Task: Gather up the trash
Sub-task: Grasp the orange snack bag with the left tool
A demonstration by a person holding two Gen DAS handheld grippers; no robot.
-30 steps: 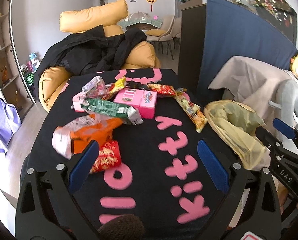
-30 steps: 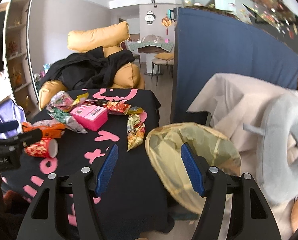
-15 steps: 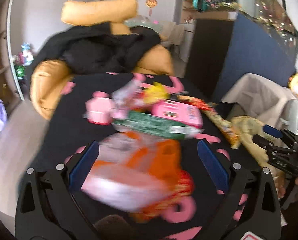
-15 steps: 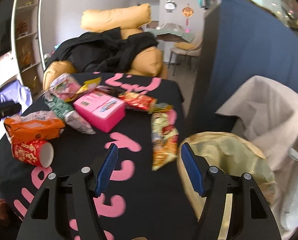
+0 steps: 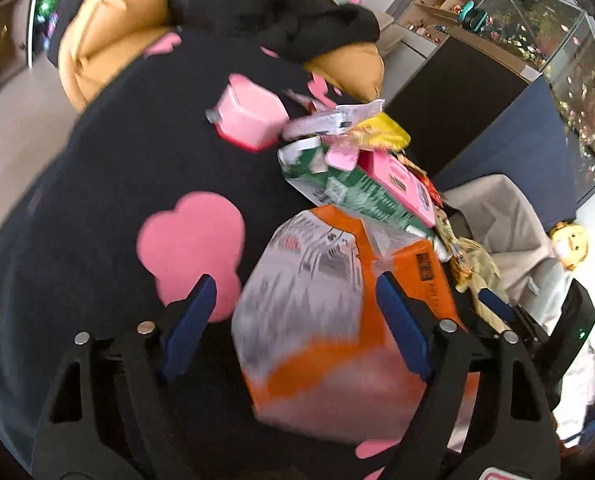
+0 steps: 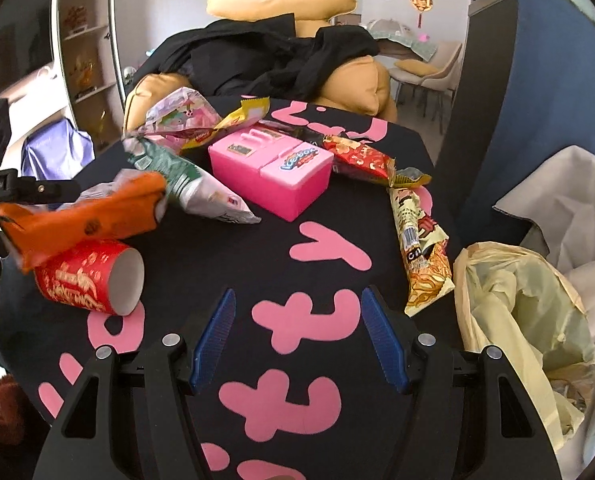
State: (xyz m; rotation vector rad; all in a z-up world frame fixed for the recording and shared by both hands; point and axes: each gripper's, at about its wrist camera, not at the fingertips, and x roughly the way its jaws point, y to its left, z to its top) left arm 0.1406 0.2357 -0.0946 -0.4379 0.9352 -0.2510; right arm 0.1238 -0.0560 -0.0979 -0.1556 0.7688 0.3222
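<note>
Between the blue pads of my left tool (image 5: 295,322) sits the orange-and-white wrapper (image 5: 337,312); the jaws are closing, and I cannot tell through the blur whether the pads press on it yet, though a gap shows on the left-pad side. From the right wrist view the same wrapper (image 6: 81,220) lies on top of a red paper cup (image 6: 89,278), which is on its side with its open mouth turned toward my right tool. Beyond the left tool, past the wrapper, lie a green-and-white snack bag (image 5: 353,196), a pink toy box (image 5: 397,184) and a pink-and-white carton (image 5: 249,120), all on the black table (image 5: 97,200) with pink lettering. My right tool (image 6: 299,332) is released, jaws wide apart with nothing between them, hovering over bare tablecloth. Ahead of it and slightly left stands the pink toy box (image 6: 273,168), with the green-and-white bag (image 6: 185,184) touching its left side. Ahead and to the right lie a red snack wrapper (image 6: 357,158) and a long noodle-snack packet (image 6: 421,248). Just right of that packet, at the table edge, a yellowish plastic bag (image 6: 525,320) hangs open. An orange sofa (image 6: 281,0) draped with black clothing stands behind the table.
</note>
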